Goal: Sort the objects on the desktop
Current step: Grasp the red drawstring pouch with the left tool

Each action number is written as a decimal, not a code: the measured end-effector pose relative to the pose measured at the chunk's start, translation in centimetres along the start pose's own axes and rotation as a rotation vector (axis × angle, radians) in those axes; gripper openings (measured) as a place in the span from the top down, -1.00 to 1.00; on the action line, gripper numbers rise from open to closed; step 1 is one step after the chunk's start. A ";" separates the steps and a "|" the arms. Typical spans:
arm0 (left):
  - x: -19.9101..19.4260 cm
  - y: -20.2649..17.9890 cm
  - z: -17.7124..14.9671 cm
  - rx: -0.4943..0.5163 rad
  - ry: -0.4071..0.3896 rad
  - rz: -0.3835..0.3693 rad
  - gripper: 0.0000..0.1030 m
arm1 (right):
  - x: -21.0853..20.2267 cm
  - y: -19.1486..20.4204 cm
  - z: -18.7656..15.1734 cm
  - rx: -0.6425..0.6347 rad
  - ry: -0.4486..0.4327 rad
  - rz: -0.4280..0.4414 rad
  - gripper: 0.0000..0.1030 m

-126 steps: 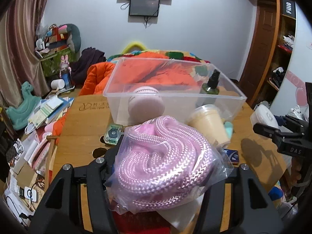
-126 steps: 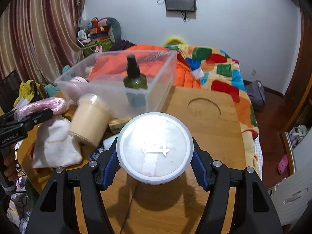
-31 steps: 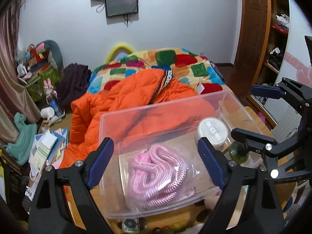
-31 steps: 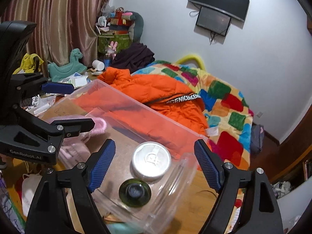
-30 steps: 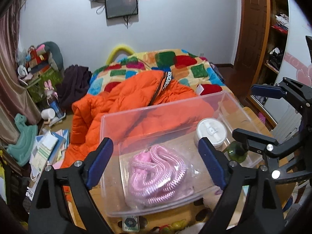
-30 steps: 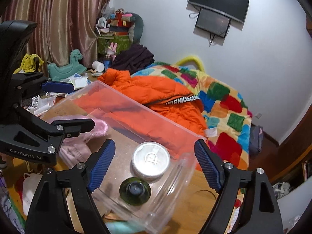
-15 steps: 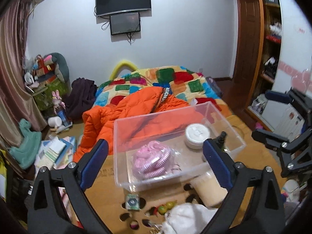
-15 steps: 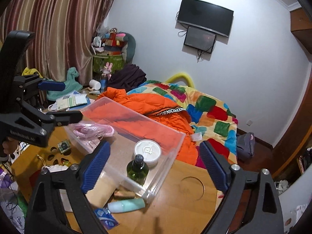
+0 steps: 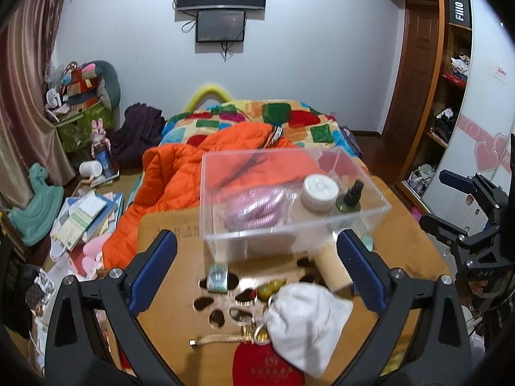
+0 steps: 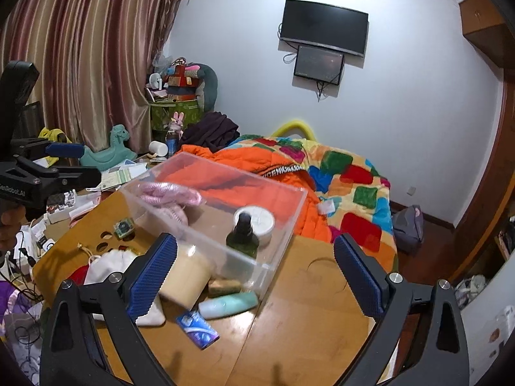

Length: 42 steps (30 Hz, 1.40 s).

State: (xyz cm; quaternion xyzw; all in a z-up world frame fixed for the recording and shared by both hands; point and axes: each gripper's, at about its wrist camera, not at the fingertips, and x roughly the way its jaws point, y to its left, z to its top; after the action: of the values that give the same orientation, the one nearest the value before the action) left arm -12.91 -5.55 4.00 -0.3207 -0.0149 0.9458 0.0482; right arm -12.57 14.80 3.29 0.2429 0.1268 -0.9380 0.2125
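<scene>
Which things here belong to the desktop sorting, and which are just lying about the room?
Part of the job:
clear plastic bin
pink rope
white round jar
green spray bottle
beige cup
white pouch
teal tube

Lying about:
orange jacket
patchwork bedspread
teal rocking horse

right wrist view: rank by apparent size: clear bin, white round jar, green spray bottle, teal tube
1. clear bin, by far the largest.
2. to 4. teal tube, white round jar and green spray bottle look alike; the tube lies nearer the camera, so unranked.
</scene>
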 end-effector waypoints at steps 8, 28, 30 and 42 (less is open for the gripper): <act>0.9 1.9 -6.5 -0.035 0.122 0.017 -0.95 | 0.6 1.7 -3.0 -0.010 0.051 0.012 -0.90; 4.0 0.7 -12.8 0.034 0.270 -0.063 -0.95 | 2.5 6.7 -5.8 -0.064 0.121 0.107 -0.90; 4.5 0.0 -12.7 0.063 0.269 -0.049 -0.95 | 2.8 6.6 -5.8 -0.063 0.127 0.104 -0.90; 4.2 -0.6 -12.9 0.084 0.176 0.005 -0.32 | 5.9 4.2 -4.8 0.051 0.179 0.107 -0.90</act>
State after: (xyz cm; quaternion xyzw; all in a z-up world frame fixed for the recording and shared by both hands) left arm -8.35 -4.57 -8.78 -0.4002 0.0299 0.9140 0.0605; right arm -13.31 10.74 -4.34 0.3374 0.1083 -0.9027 0.2439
